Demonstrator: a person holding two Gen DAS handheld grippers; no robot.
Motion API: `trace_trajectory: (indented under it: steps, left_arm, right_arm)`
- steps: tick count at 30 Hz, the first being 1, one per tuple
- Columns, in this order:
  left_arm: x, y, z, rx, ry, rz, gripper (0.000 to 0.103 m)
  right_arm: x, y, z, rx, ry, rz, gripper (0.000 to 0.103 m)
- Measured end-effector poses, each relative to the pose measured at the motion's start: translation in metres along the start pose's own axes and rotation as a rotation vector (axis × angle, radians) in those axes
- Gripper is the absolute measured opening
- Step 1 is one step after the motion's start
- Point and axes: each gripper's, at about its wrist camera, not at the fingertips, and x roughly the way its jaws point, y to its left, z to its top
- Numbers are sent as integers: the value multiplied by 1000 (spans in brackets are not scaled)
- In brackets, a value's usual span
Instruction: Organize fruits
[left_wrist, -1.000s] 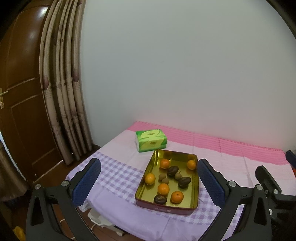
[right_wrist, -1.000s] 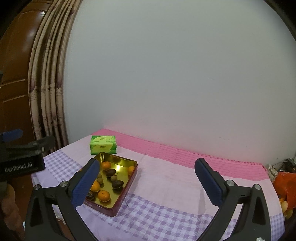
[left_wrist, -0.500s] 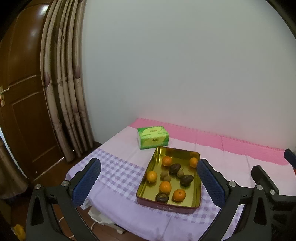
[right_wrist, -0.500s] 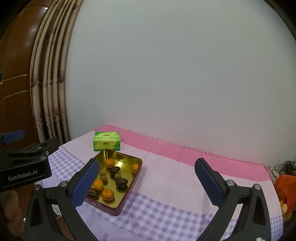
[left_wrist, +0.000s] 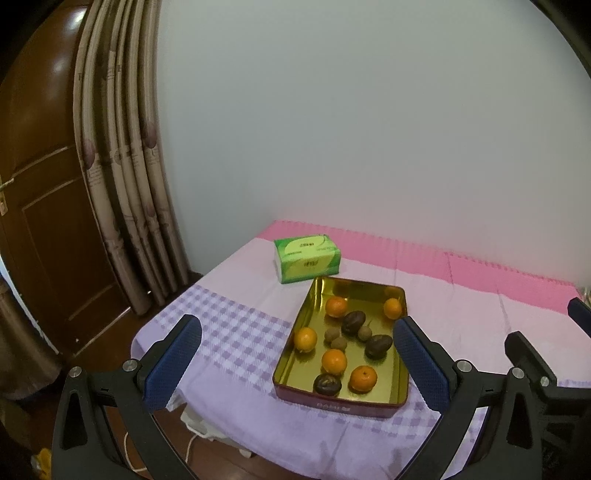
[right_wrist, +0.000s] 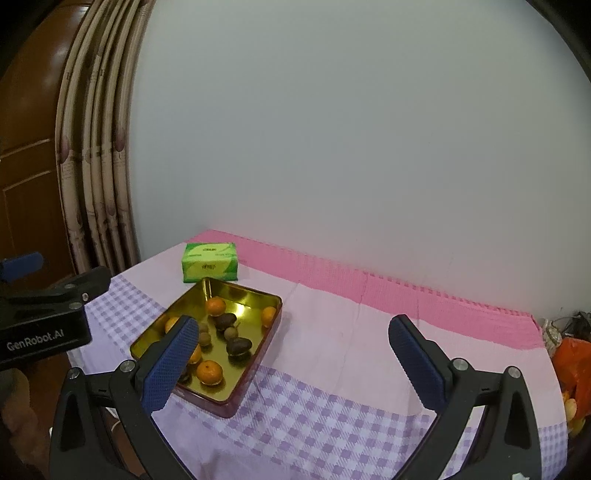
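Both grippers drift closer to the tin (left_wrist: 334, 400) | left gripper (left_wrist: 297, 363) and right gripper (right_wrist: 291, 363) spread, holding nothing | I see oranges (left_wrist: 334, 361) and dark fruits (left_wrist: 353, 322) mixed inside.

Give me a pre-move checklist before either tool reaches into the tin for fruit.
1. Left tool open and empty: ok.
2. Right tool open and empty: ok.
3. Tin uncovered, flat on the tablecloth: ok.
4. Oranges, dark fruits and small brown fruits lie loose, mixed, none stacked: ok.
5. Sorting destination in view: cannot tell.
6. Tissue box clear of the tin's opening: ok.
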Motion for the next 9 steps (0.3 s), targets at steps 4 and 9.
trace_trajectory:
  steps: [4, 9]
  left_arm:
    - [6, -7, 0, 39, -15, 3, 103]
    - [11, -16, 5, 85, -11, -1, 103]
  right_arm:
    - [21, -26, -12, 21, 48, -11, 102]
    - [72, -95, -41, 48, 164, -98, 102]
